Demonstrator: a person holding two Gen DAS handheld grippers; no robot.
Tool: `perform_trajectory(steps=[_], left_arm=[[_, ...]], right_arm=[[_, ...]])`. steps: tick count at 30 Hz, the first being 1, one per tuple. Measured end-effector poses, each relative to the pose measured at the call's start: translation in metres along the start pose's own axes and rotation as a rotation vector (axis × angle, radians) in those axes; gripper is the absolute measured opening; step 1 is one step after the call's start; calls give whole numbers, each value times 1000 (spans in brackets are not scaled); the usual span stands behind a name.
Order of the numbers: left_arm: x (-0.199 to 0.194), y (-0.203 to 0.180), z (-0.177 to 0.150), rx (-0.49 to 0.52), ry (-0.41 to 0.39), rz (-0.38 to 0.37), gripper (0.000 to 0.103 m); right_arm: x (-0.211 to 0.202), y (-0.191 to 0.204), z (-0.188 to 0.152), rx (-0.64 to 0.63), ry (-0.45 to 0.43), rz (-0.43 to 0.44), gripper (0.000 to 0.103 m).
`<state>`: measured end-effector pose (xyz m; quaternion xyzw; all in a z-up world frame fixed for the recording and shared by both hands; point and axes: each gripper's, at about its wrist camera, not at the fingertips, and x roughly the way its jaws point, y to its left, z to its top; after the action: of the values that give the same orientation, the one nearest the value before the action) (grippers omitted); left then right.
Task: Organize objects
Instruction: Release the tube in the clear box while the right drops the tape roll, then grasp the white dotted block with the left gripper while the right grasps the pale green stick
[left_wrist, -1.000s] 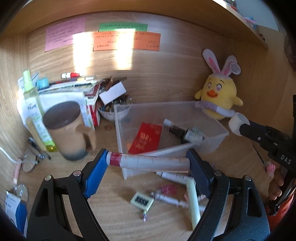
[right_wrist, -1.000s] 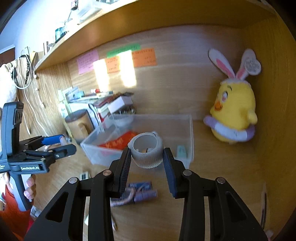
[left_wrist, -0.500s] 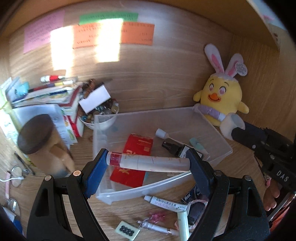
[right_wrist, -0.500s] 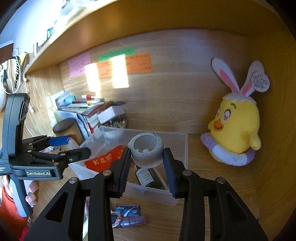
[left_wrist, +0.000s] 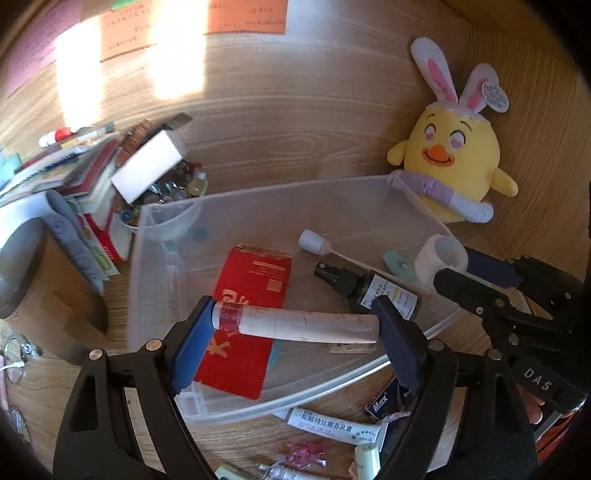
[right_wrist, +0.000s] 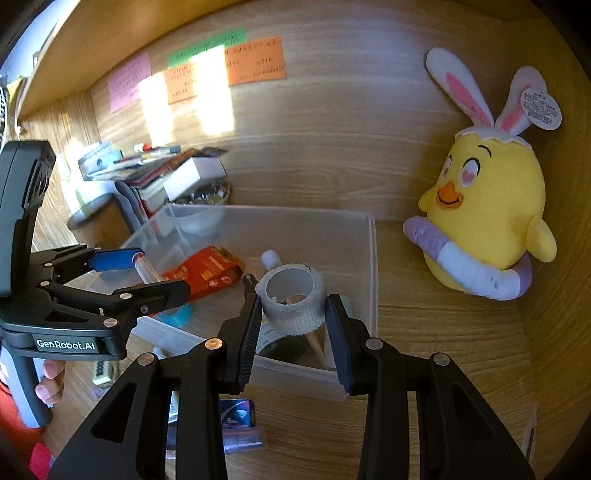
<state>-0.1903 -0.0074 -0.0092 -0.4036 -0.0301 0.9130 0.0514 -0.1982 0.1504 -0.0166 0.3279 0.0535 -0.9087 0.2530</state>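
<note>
A clear plastic bin (left_wrist: 255, 206) (right_wrist: 371, 266) stands on the wooden desk. It holds a red packet (left_wrist: 251, 295) (right_wrist: 207, 269), a dark dropper bottle (left_wrist: 369, 290) and a white-capped tube (left_wrist: 314, 243). My left gripper (left_wrist: 295, 326) (right_wrist: 147, 273) is shut on a pinkish tube with a red end (left_wrist: 295, 325), held crosswise over the bin's front. My right gripper (right_wrist: 293, 310) (left_wrist: 450, 266) is shut on a white roll of bandage tape (right_wrist: 291, 299) (left_wrist: 441, 258), held over the bin's right front corner.
A yellow plush chick with bunny ears (left_wrist: 454, 158) (right_wrist: 487, 206) leans on the back wall right of the bin. Books, a white box and a bowl of small items (left_wrist: 166, 184) sit left. Loose tubes and packets (left_wrist: 332, 424) (right_wrist: 240, 417) lie in front of the bin.
Both grippers have moved forward over the bin with their loads still held. The left gripper also swung right, away from the mug, and the bin now fills more of each view.
</note>
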Motion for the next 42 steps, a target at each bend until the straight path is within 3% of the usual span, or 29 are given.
perform_trajectory(steps=[13, 19, 28, 34, 42], left_arm=[[11, 1, -2, -9, 43, -38, 87], [0, 3, -2, -19, 22, -37, 90], [-50, 6, -1, 5, -104, 44, 96], [-71, 14, -14, -4, -123, 51, 100], [-84, 13, -53, 34, -104, 66, 100]], right_arm=[[11, 4, -3, -36, 28, -32, 34], [8, 5, -3, -31, 26, -46, 52], [-20, 13, -1, -25, -23, -22, 63], [-43, 24, -6, -45, -57, 0, 64], [-50, 36, -25, -59, -24, 34, 64]])
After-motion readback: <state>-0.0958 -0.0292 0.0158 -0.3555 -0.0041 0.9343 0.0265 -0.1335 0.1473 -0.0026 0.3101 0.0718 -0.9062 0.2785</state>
